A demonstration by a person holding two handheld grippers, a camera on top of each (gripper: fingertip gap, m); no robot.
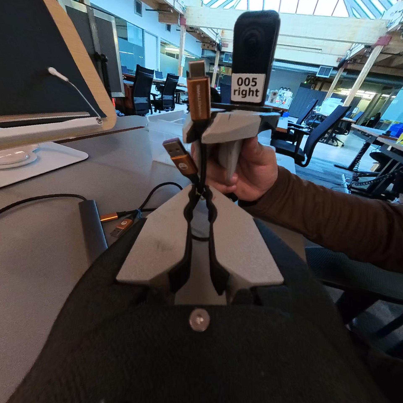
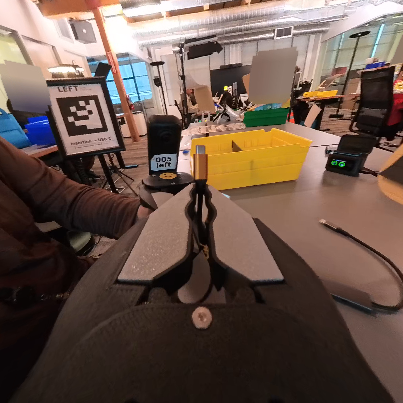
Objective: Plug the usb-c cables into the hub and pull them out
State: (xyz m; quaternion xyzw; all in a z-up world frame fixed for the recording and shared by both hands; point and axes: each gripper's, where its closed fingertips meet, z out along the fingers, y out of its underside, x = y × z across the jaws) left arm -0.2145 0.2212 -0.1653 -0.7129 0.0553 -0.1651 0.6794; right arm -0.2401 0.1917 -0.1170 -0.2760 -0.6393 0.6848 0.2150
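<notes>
Both grippers clamped on one black braided cable: right gripper (image 2: 200, 192) below the upright orange USB-C plug (image 2: 200, 164); left gripper (image 1: 199, 192) lower. Grey slab-shaped hub (image 1: 92, 226) lies lower left, nearer the left.

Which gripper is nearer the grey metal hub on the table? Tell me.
Left. The left gripper hovers beside the grey metal hub; the right gripper is held higher, farther off.
</notes>
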